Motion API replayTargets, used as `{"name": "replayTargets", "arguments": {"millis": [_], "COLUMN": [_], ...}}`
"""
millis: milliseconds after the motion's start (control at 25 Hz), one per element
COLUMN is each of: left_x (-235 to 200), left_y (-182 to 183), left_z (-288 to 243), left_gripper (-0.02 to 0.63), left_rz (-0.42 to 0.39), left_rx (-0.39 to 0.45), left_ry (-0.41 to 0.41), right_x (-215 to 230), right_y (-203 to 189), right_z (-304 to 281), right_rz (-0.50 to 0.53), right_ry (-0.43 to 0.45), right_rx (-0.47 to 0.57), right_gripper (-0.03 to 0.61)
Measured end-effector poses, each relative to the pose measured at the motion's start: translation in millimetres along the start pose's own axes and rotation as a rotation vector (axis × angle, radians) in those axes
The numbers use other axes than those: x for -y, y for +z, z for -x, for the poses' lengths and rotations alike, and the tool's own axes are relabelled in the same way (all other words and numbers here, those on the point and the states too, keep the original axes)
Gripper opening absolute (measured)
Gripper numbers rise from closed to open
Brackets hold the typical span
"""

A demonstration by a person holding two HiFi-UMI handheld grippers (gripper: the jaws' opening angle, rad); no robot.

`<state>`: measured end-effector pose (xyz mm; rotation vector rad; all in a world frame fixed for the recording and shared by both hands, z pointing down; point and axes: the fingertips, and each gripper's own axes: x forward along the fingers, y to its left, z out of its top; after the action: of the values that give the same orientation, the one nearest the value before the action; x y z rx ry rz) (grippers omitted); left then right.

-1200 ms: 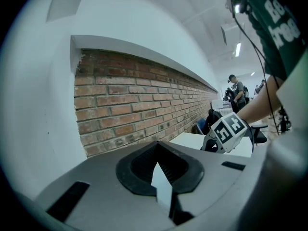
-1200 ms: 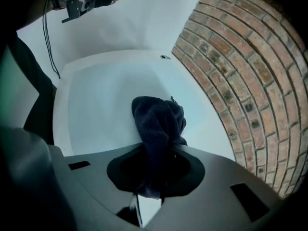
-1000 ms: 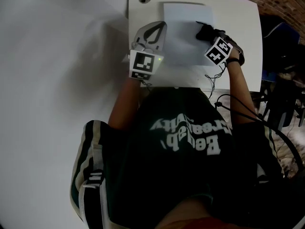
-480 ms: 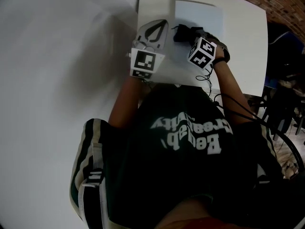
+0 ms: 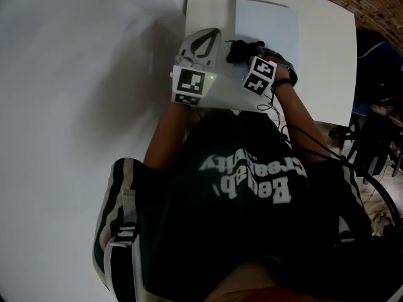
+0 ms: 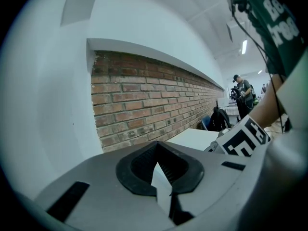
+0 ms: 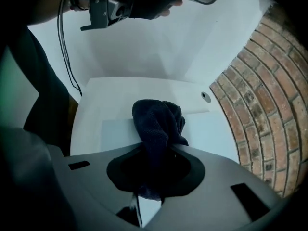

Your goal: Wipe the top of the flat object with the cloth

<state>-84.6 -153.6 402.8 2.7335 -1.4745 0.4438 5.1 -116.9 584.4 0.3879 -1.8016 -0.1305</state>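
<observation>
Cloth is clamped in right gripper at near corner of flat object. Left gripper is closed, empty. Wipe judged underway, coverage unverifiable.

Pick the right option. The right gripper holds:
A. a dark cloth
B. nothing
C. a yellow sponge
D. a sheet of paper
A: in the right gripper view, the right gripper has its jaws clamped on a bunched dark cloth.
</observation>
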Motion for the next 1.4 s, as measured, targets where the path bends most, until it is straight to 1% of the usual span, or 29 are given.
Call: {"name": "replayTargets", "arguments": {"millis": [160,280,480,640,720,800,920,1040,1120,1240,1320,1400], "left_x": [10.8,20.7,42.7,52.5,58.8,64.7,68.5,64.1,58.7,49.4,43.3,40.2], "left_y": [2.7,9.1,19.9,23.3,26.9,29.3,28.3,25.8,23.7,20.0,18.7,18.2], "left_z": [-9.8,-15.7,-26.9,-31.9,-33.8,-34.8,-34.9,-31.1,-24.8,-15.8,-8.3,-1.1], "left_gripper": [-0.003,-0.003,-0.003,-0.003,-0.003,-0.003,-0.003,-0.003,-0.003,-0.003,-0.003,-0.003], "left_rz": [-0.018,-0.025,-0.042,-0.045,-0.048,-0.053,-0.053,-0.051,-0.053,-0.07,-0.077,-0.059], "left_rx": [0.009,0.015,0.032,0.04,0.043,0.043,0.038,0.036,0.038,0.036,0.029,0.03], "left_ry": [-0.039,-0.06,-0.118,-0.141,-0.153,-0.162,-0.167,-0.164,-0.159,-0.147,-0.135,-0.133], "right_x": [7.2,16.7,26.6,34.1,35.7,36.4,44.3,51.5,45.1,23.5,4.8,-13.6], "right_y": [-29.2,-63.5,-125.2,-166.8,-181.8,-187.1,-181.0,-144.8,-108.7,-56.8,-27.4,-6.9], "right_z": [5.0,14.6,33.4,44.1,48.3,50.6,58.4,69.9,72.8,65.1,57.6,49.4], "right_rz": [-0.049,-0.102,-0.195,-0.292,-0.325,-0.333,-0.317,-0.321,-0.301,-0.239,-0.197,-0.16], "right_ry": [-0.015,-0.04,-0.086,-0.12,-0.131,-0.138,-0.171,-0.189,-0.172,-0.125,-0.088,-0.049], "right_rx": [-0.041,-0.076,-0.146,-0.196,-0.216,-0.22,-0.211,-0.122,-0.061,0.007,0.038,0.045], "right_gripper": [0.058,0.058,0.058,0.058,0.058,0.058,0.058,0.058,0.058,0.058,0.058,0.058]}}
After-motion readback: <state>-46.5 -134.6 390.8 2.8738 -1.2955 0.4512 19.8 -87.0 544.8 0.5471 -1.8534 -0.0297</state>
